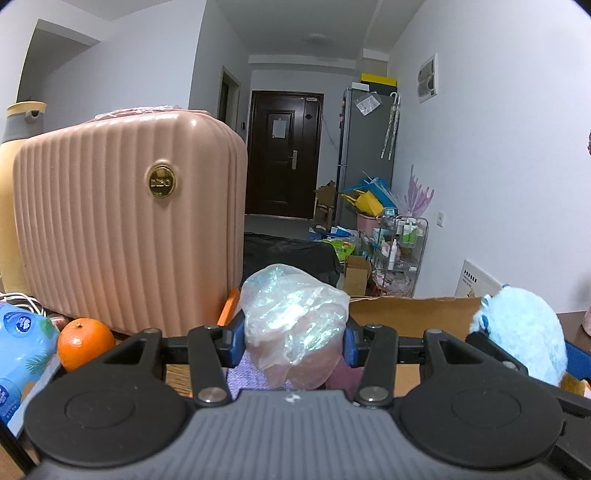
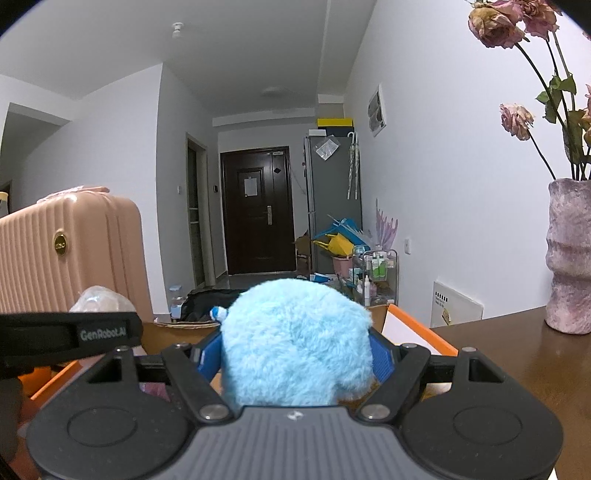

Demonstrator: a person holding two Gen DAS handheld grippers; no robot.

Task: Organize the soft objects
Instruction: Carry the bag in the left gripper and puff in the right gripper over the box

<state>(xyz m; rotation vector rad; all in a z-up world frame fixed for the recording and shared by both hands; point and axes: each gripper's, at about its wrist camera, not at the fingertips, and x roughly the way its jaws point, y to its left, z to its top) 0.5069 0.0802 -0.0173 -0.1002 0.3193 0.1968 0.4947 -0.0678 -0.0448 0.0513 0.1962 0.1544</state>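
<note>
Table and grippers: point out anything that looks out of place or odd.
The orange lies loose on the table against the pink suitcase, an odd fit among soft things. The flowers in the vase are wilted. Both grips look sound: left gripper on the bagged item, right gripper on the blue plush.

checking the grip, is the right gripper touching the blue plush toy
Touching. The right wrist view shows the right gripper with both blue pads pressed into the blue plush toy, no gap either side.

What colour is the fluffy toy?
Light blue. The fluffy toy shows best in the right wrist view, squeezed in the right gripper.
</note>
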